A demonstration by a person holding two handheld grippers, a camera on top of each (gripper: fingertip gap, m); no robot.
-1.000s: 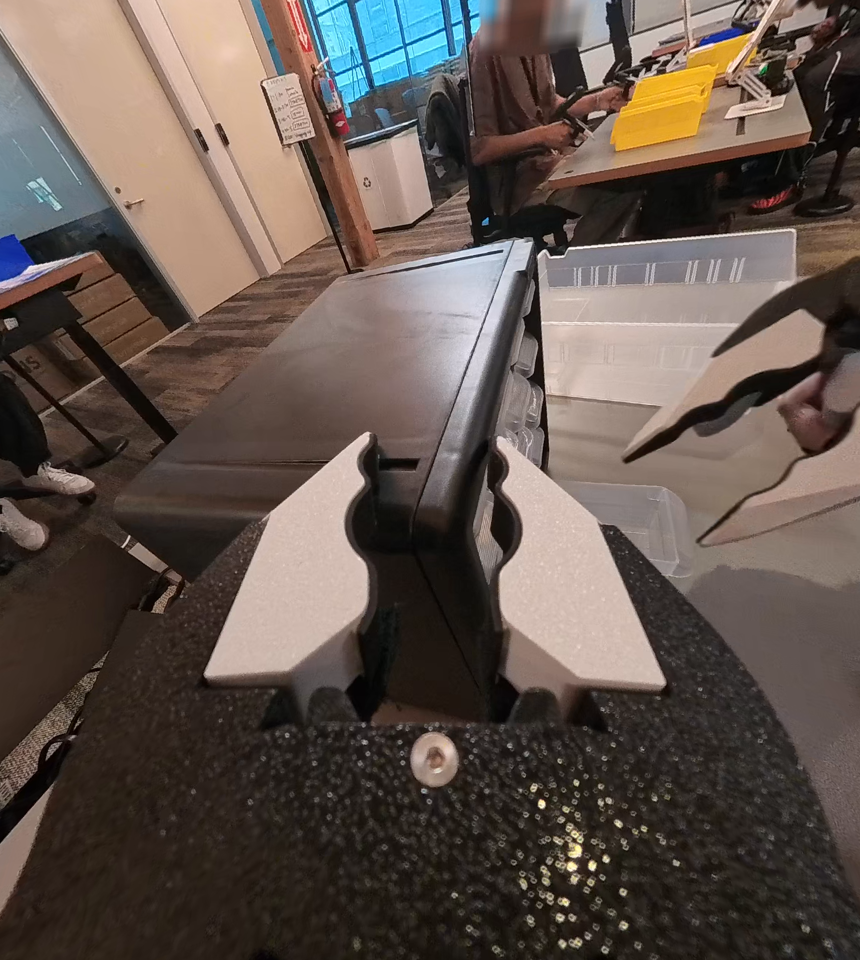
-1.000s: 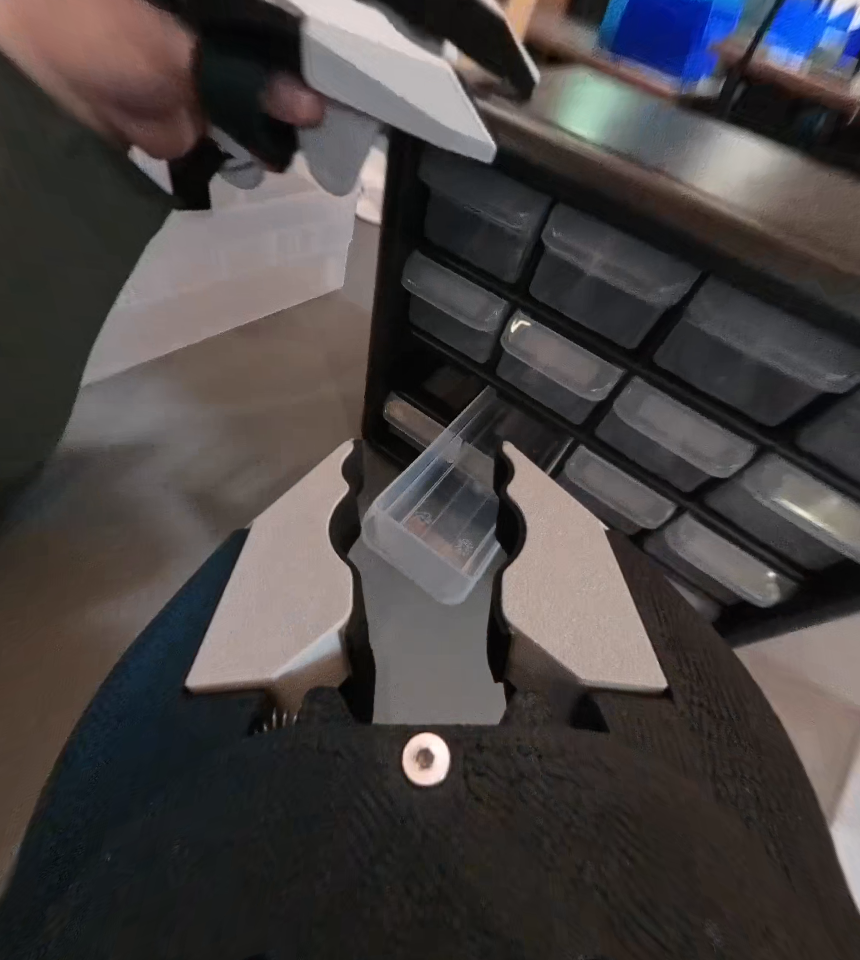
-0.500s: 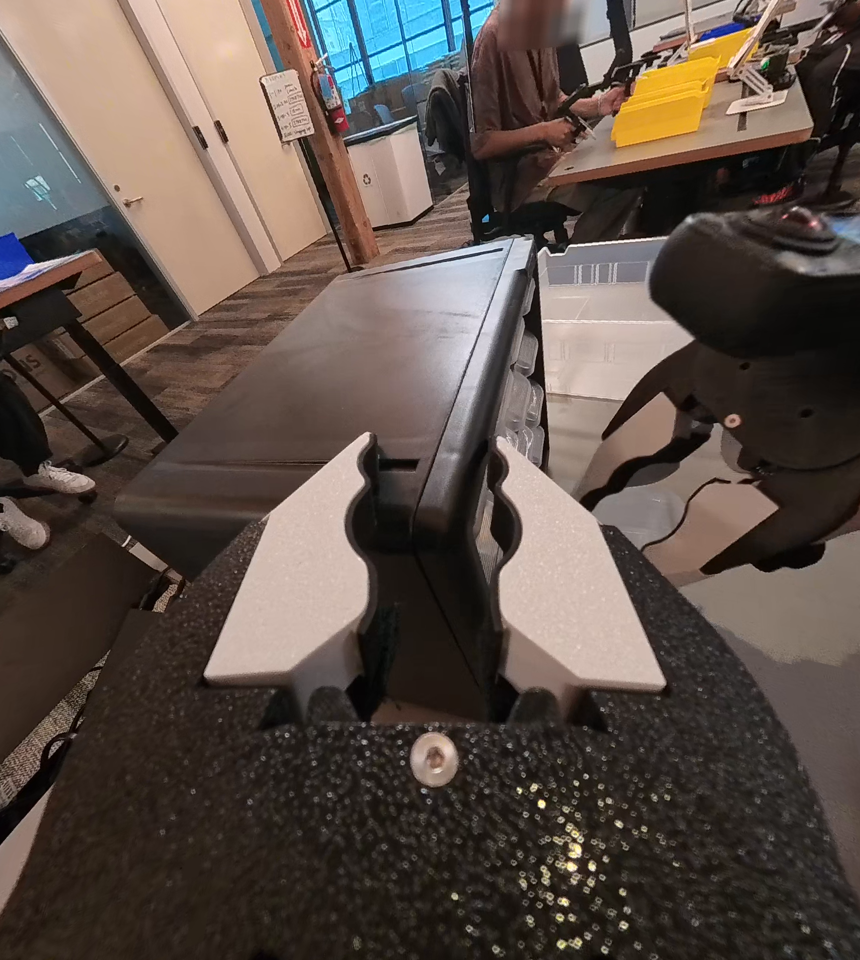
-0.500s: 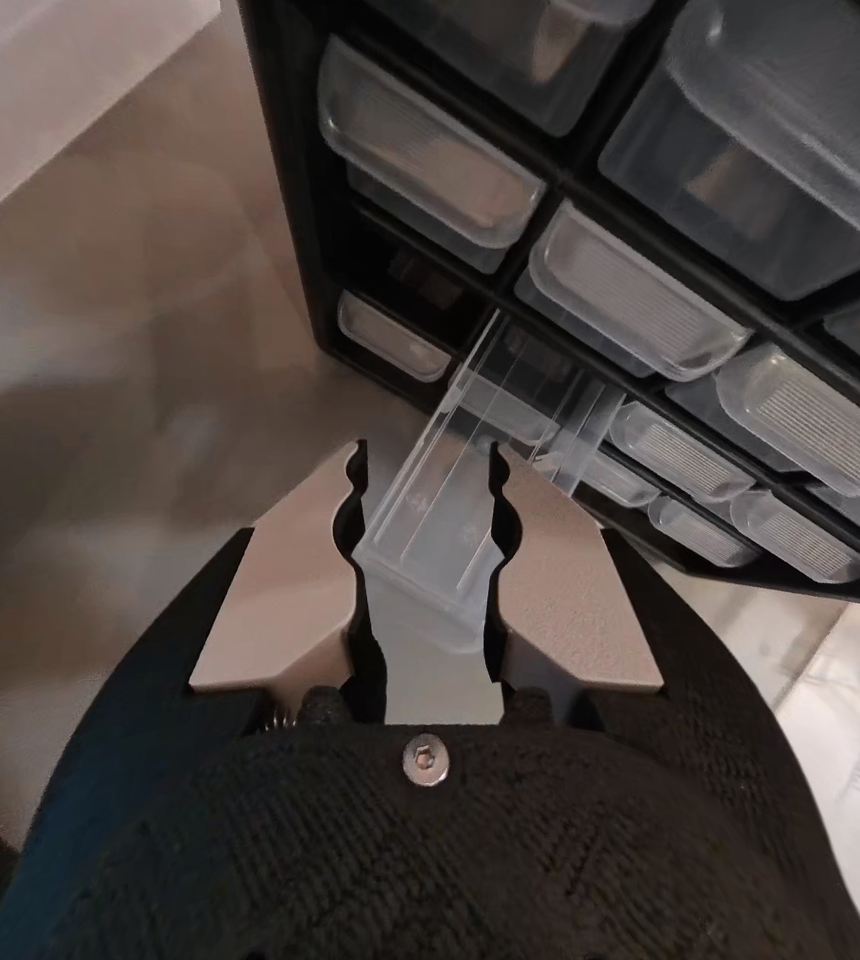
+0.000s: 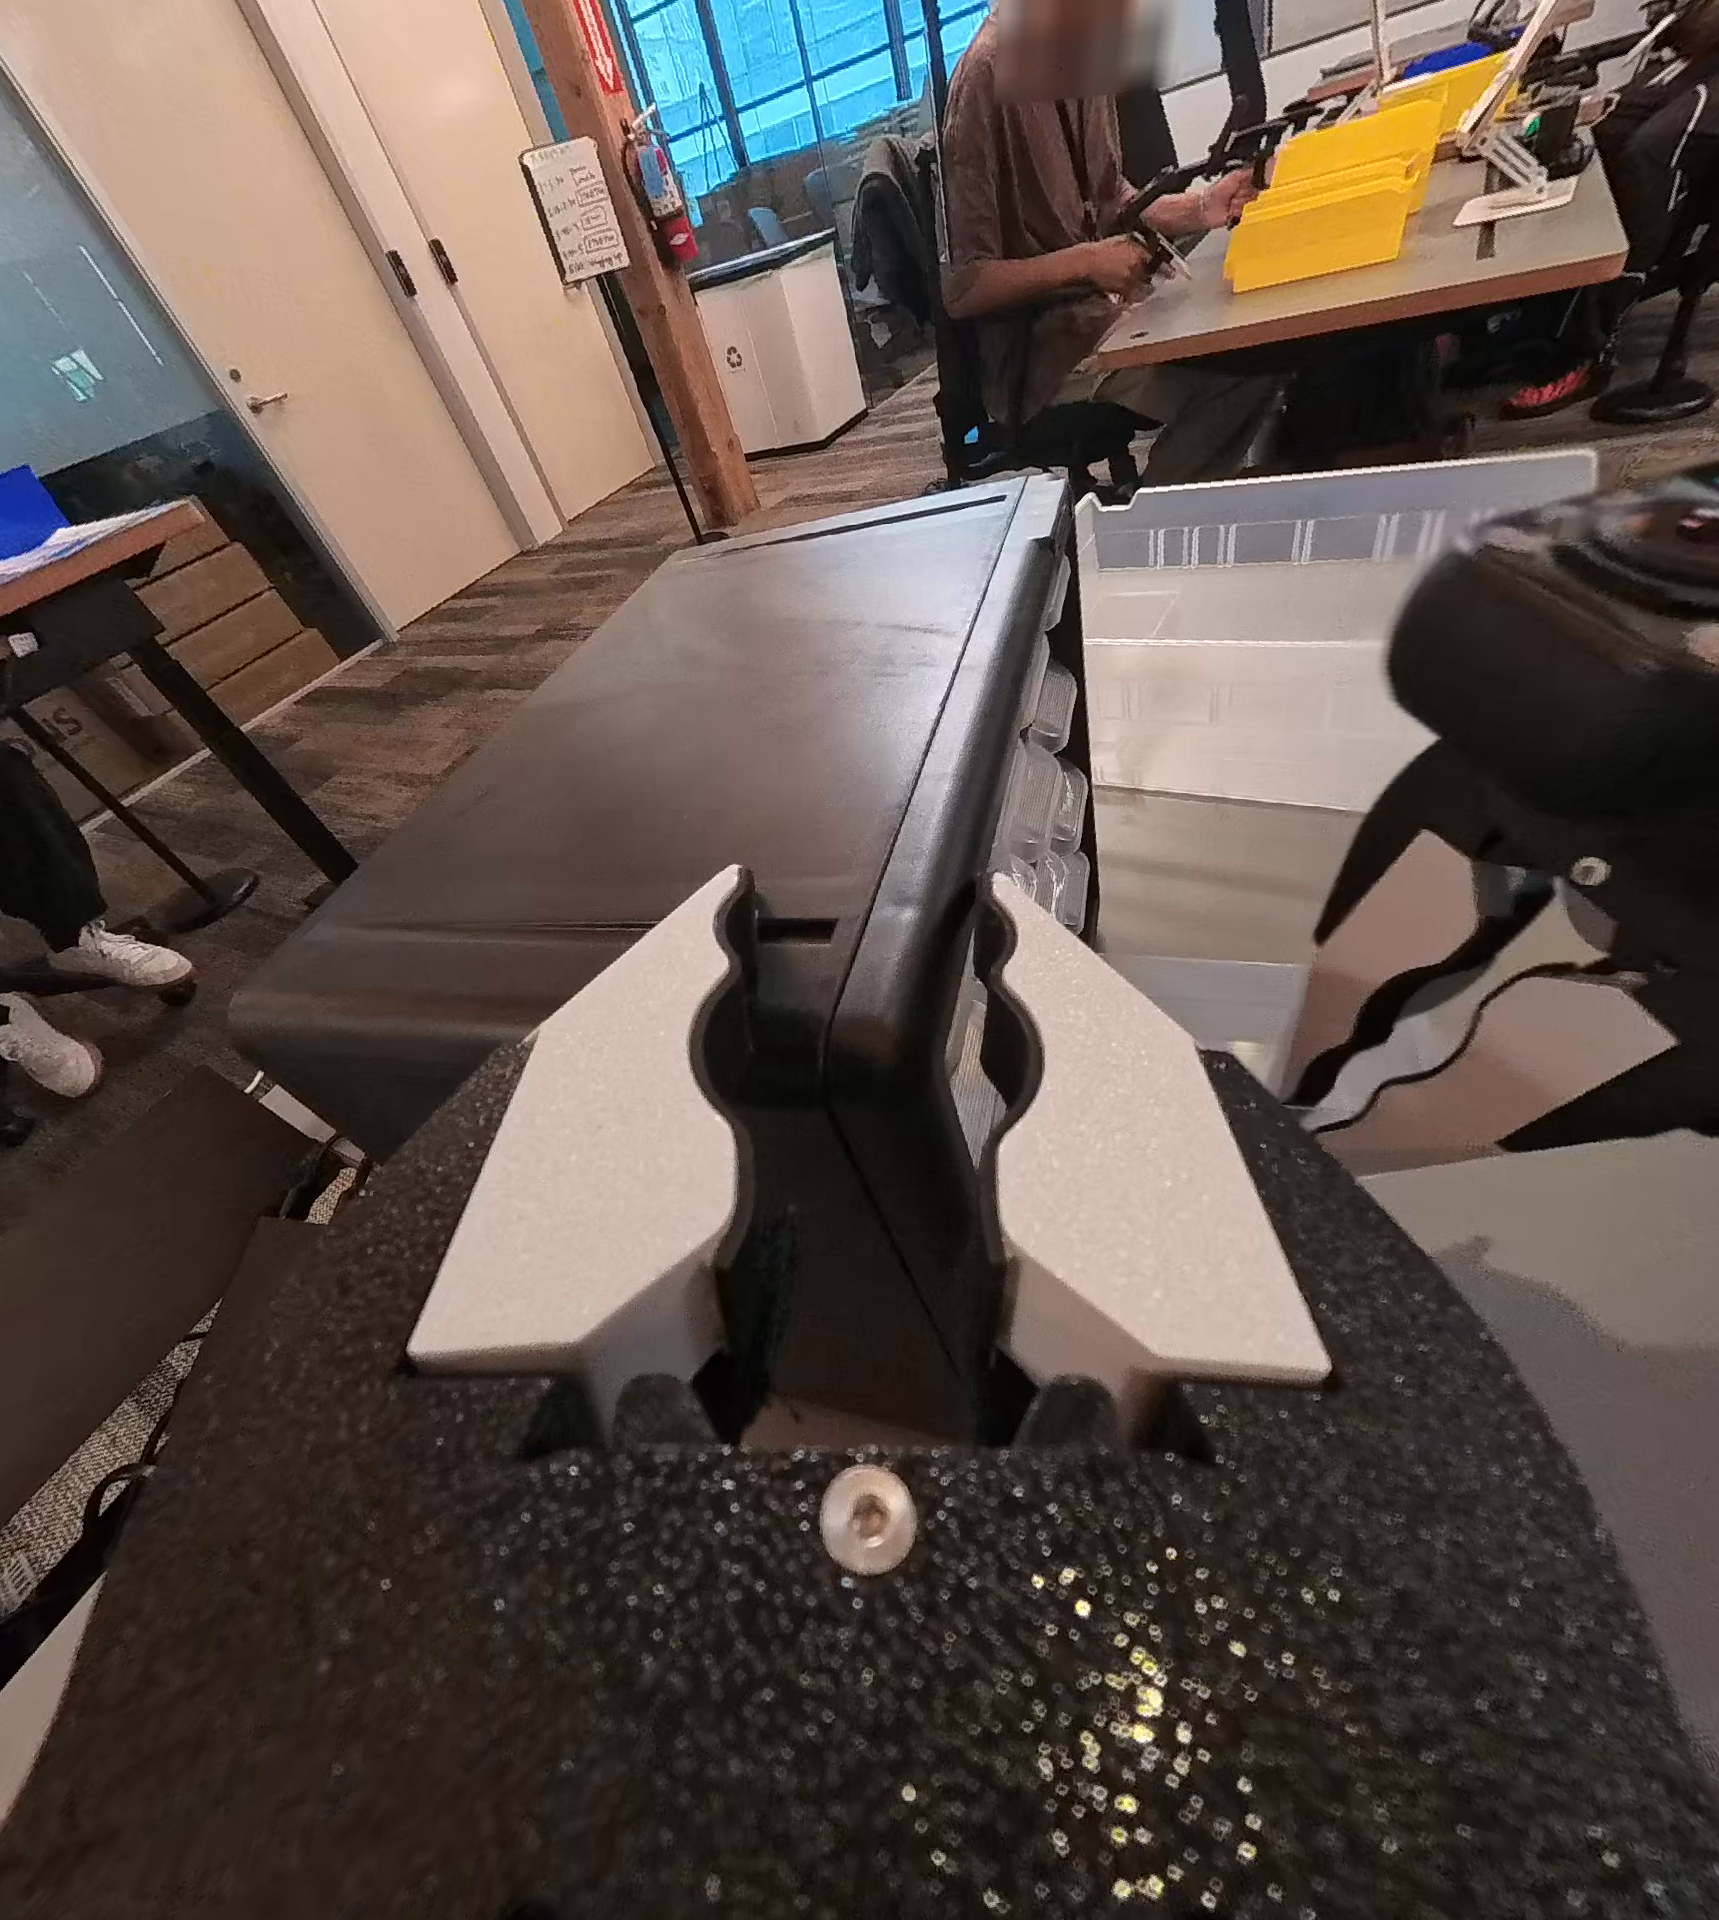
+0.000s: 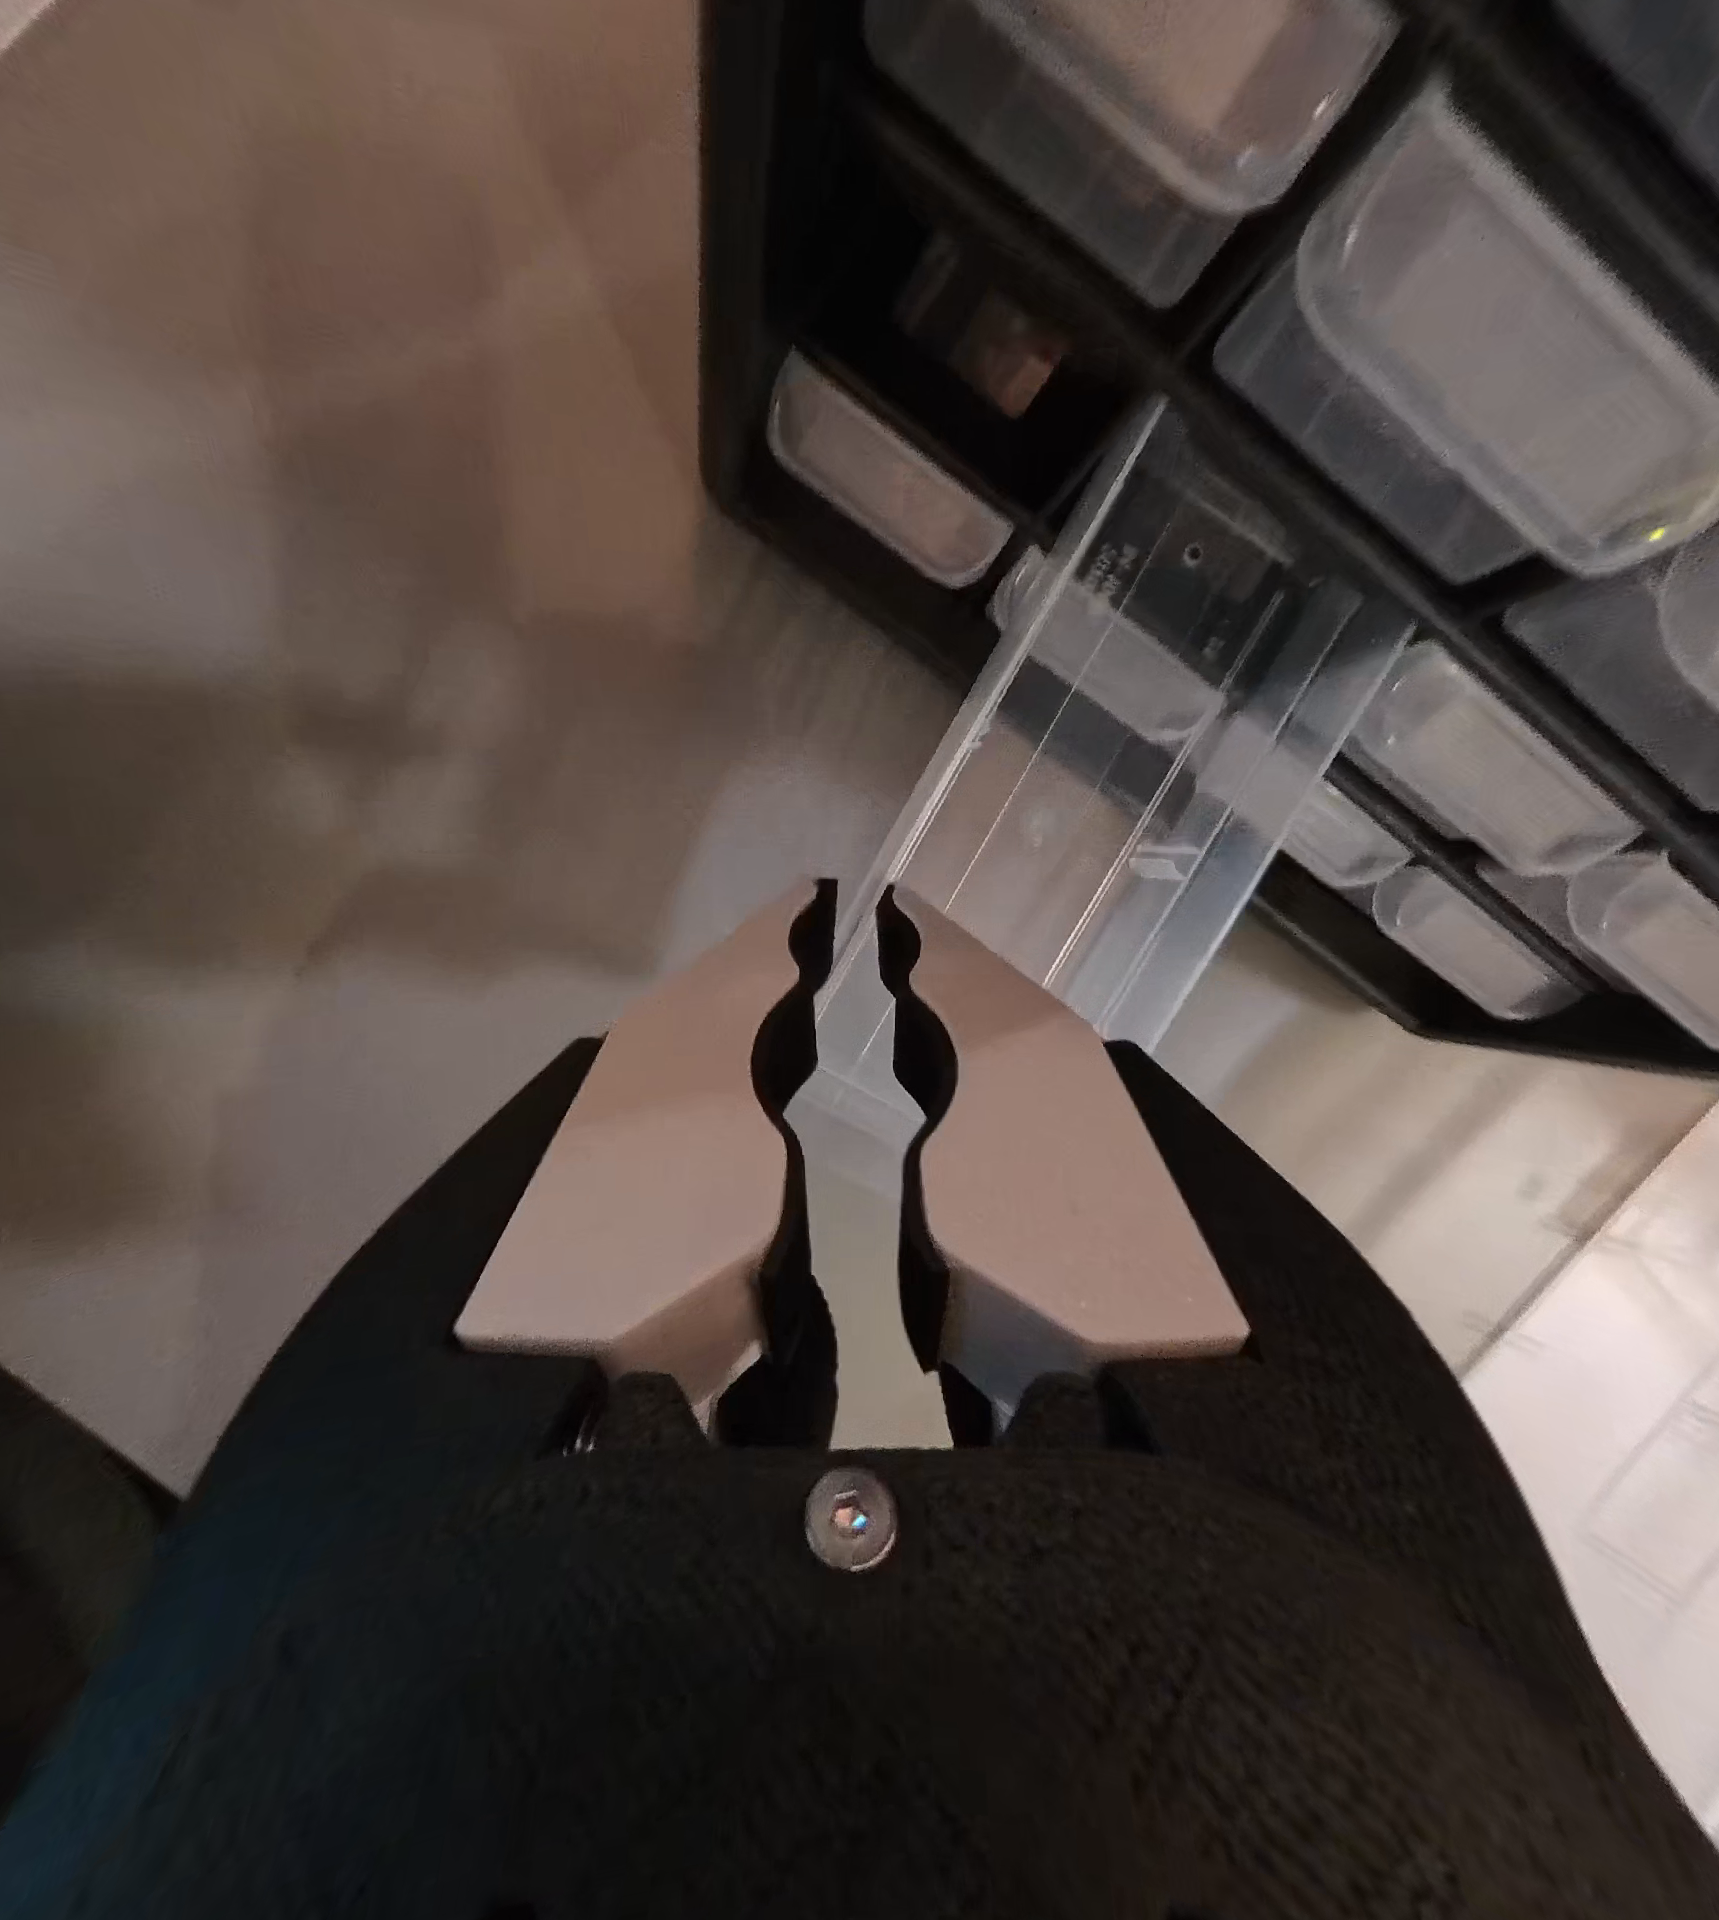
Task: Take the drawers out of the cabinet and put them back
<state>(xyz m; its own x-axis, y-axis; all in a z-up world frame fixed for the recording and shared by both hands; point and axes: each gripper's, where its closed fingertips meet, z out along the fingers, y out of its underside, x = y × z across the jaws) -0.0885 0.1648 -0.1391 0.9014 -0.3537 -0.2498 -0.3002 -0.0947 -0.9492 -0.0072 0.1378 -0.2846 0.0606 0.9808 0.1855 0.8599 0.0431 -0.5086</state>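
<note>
The black cabinet stands on the table with rows of small clear drawers in its front. My left gripper is shut on the cabinet's top front edge at the near corner. My right gripper has its jaws nearly together, pinching the left side wall of one clear drawer. The drawer is tilted, and its far end meets the cabinet front at a lower row beside a dark empty slot. I cannot tell how deep it sits. The right gripper also shows in the left wrist view, in front of the cabinet.
A large clear bin stands behind the cabinet front on the grey table. A white tray lies at the right. Farther off, a person sits at another desk with yellow bins. Another table stands at the left.
My right gripper has moved closer to the cabinet front with the drawer. Its jaws have narrowed from spanning the drawer's width to pinching one side wall. My left gripper has stayed put.
</note>
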